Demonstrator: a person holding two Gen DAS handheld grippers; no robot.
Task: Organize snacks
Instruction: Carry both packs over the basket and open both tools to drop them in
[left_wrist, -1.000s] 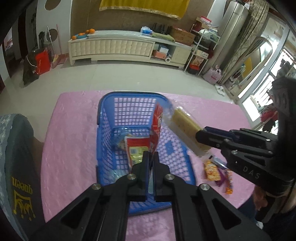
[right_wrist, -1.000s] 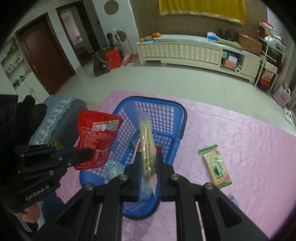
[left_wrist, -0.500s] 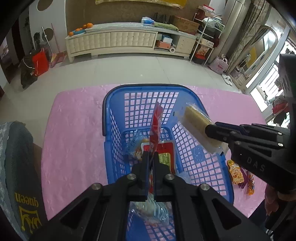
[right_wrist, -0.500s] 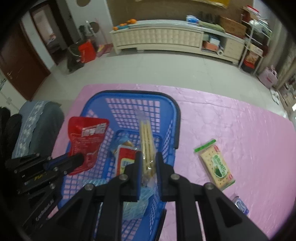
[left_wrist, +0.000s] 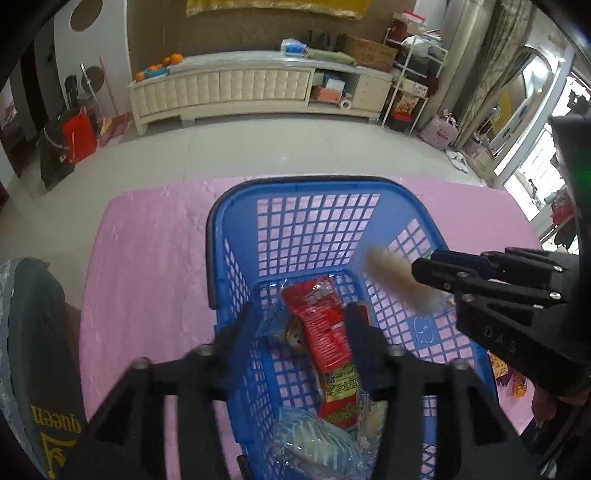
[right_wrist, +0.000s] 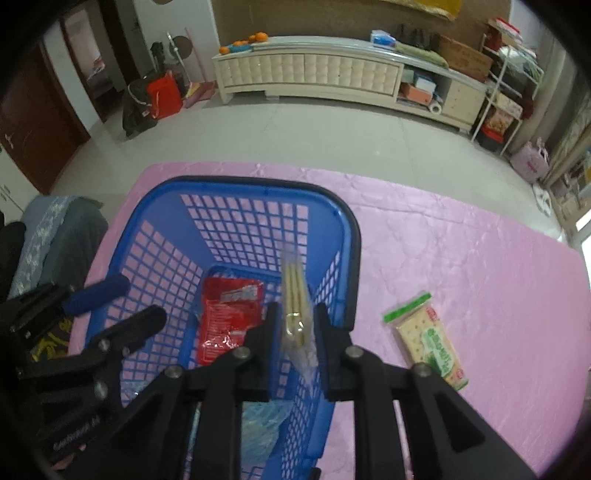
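A blue mesh basket (left_wrist: 295, 181) (right_wrist: 258, 181) stands on a pink tablecloth (right_wrist: 461, 258). My left gripper (left_wrist: 301, 332) (right_wrist: 129, 306) hangs over the basket with its jaws opening and nothing between them. The red snack packet (left_wrist: 325, 332) (right_wrist: 229, 317) lies loose on the snacks in the basket. My right gripper (right_wrist: 295, 332) (left_wrist: 424, 269) is over the basket's right side, its jaws just opening. A long clear packet of crackers (right_wrist: 295, 306) (left_wrist: 395, 277) still stands between them, blurred in the left wrist view, and the pads look just off its wrapper.
A green-labelled cracker packet (right_wrist: 428, 347) lies on the cloth right of the basket. Small colourful snacks (left_wrist: 498, 369) lie near the cloth's right edge. A clear bluish packet (left_wrist: 314, 443) sits at the basket's near end. A grey cushion (left_wrist: 37, 369) borders the table on the left.
Both grippers came down over the basket. The left jaws parted and let the red packet go; it now lies flat inside. The right jaws have widened slightly around the cracker packet.
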